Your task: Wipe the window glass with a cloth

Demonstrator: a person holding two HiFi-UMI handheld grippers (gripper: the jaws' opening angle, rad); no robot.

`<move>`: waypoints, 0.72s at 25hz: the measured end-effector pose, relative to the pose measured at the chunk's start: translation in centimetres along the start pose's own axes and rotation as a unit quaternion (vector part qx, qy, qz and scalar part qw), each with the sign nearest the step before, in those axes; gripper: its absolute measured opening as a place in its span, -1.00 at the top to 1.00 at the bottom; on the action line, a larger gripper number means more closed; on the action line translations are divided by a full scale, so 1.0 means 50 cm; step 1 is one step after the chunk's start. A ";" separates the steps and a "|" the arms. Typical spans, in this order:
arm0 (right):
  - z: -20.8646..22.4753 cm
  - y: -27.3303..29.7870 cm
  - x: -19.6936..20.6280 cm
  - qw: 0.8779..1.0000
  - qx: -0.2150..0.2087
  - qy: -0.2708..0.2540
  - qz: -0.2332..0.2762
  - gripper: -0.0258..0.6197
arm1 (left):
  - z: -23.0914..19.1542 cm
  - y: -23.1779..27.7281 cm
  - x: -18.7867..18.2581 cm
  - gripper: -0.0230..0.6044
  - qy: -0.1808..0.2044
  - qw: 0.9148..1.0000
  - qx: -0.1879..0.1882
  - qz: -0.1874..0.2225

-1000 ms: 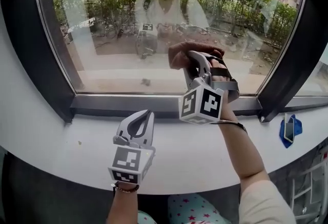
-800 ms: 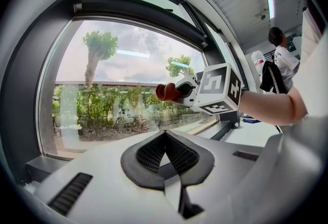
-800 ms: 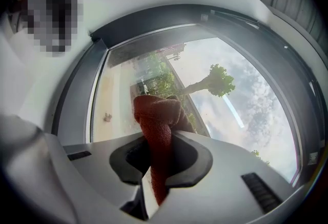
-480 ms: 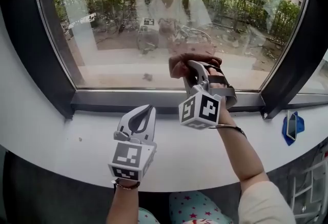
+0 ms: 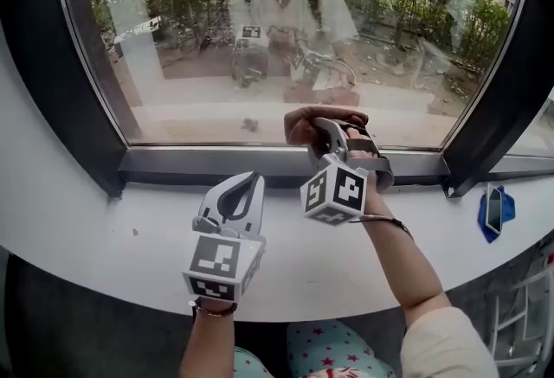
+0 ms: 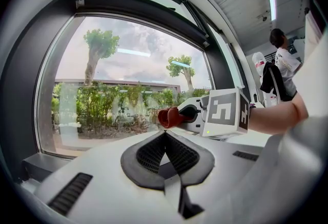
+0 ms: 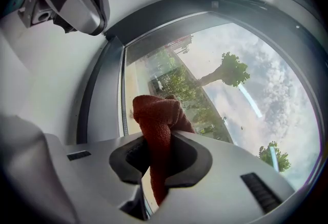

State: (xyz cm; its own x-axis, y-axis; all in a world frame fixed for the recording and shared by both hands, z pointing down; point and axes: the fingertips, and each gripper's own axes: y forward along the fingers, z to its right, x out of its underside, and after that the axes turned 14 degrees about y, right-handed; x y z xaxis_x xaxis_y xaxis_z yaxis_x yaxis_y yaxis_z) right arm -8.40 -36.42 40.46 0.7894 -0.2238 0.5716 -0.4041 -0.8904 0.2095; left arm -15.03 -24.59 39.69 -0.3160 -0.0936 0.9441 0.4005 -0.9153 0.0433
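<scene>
No words, numbers or brands legible in any view; my left marker cube (image 5: pixel 223 262) and right marker cube (image 5: pixel 335 189) bear only black-and-white square patterns.

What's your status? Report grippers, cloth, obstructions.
Right gripper shut on cloth, low by the glass. Left gripper shut, empty, over the sill. Nothing between cloth and glass.

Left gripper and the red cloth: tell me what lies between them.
Nothing loose: the head view shows only bare white sill and dark window frame between the left gripper and the cloth held by the right gripper.
</scene>
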 end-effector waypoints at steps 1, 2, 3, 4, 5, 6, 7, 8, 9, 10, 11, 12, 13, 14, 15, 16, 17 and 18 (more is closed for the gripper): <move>-0.005 0.002 0.004 1.000 -0.007 0.007 -0.003 0.71 | 0.000 0.000 0.000 0.86 0.000 1.000 0.000 0.000; -0.010 0.003 0.006 1.000 -0.013 0.014 -0.004 0.71 | 0.000 0.000 0.000 0.86 0.000 1.000 0.000 -0.001; -0.012 0.003 0.007 1.000 -0.018 0.019 -0.005 0.71 | 0.001 0.000 0.000 0.86 -0.001 1.000 0.001 -0.001; -0.015 0.004 0.008 1.000 -0.021 0.022 -0.006 0.71 | 0.002 0.000 -0.001 0.86 -0.001 1.000 0.001 -0.002; -0.018 0.005 0.010 0.999 -0.025 0.024 -0.008 0.71 | 0.003 -0.001 -0.001 0.86 0.000 1.000 0.002 -0.002; -0.025 0.006 0.015 0.999 -0.032 0.026 -0.012 0.71 | 0.005 0.000 -0.001 0.86 0.001 1.000 0.002 -0.003; -0.034 0.008 0.023 0.999 -0.042 0.028 -0.020 0.71 | 0.006 0.000 -0.001 0.86 0.001 1.000 0.003 -0.003; -0.045 0.010 0.034 0.998 -0.054 0.031 -0.028 0.71 | 0.008 0.001 -0.001 0.86 0.002 1.000 0.003 -0.003; -0.055 0.013 0.044 0.997 -0.064 0.035 -0.034 0.71 | 0.008 0.001 -0.001 0.86 0.002 1.000 0.003 -0.002; -0.063 0.016 0.052 0.996 -0.070 0.040 -0.036 0.71 | 0.007 0.001 0.000 0.86 0.002 1.000 0.001 -0.002; -0.069 0.018 0.058 0.996 -0.073 0.042 -0.037 0.71 | 0.005 0.001 0.000 0.86 0.002 1.000 -0.001 -0.001; -0.076 0.021 0.065 0.995 -0.079 0.042 -0.041 0.71 | 0.001 0.000 0.001 0.86 0.001 1.000 -0.004 -0.001; -0.087 0.024 0.074 0.994 -0.089 0.042 -0.050 0.71 | -0.002 -0.001 0.003 0.86 0.000 1.000 -0.006 -0.001; -0.100 0.025 0.085 0.992 -0.103 0.046 -0.061 0.71 | -0.004 -0.002 0.004 0.86 -0.002 1.000 -0.008 -0.002; -0.111 0.025 0.095 0.989 -0.116 0.056 -0.068 0.71 | -0.004 -0.002 0.005 0.86 -0.004 1.000 -0.008 -0.003; -0.117 0.023 0.103 0.987 -0.124 0.069 -0.069 0.73 | -0.002 -0.003 0.006 0.86 -0.007 1.000 -0.007 -0.004; -0.120 0.020 0.107 0.986 -0.128 0.080 -0.068 0.73 | -0.001 -0.004 0.006 0.86 -0.009 1.000 -0.006 -0.005; -0.123 0.017 0.108 0.985 -0.132 0.084 -0.067 0.73 | -0.002 -0.006 0.007 0.86 -0.010 1.000 -0.005 -0.004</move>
State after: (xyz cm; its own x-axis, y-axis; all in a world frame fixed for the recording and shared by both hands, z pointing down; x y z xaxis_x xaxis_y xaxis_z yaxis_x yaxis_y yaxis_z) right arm -7.33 -35.95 48.60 0.7647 -0.0224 0.6441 -0.4250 -0.7688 0.4779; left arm -15.34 -24.38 39.99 -0.3013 -0.0775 0.9504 0.3889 -0.9200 0.0483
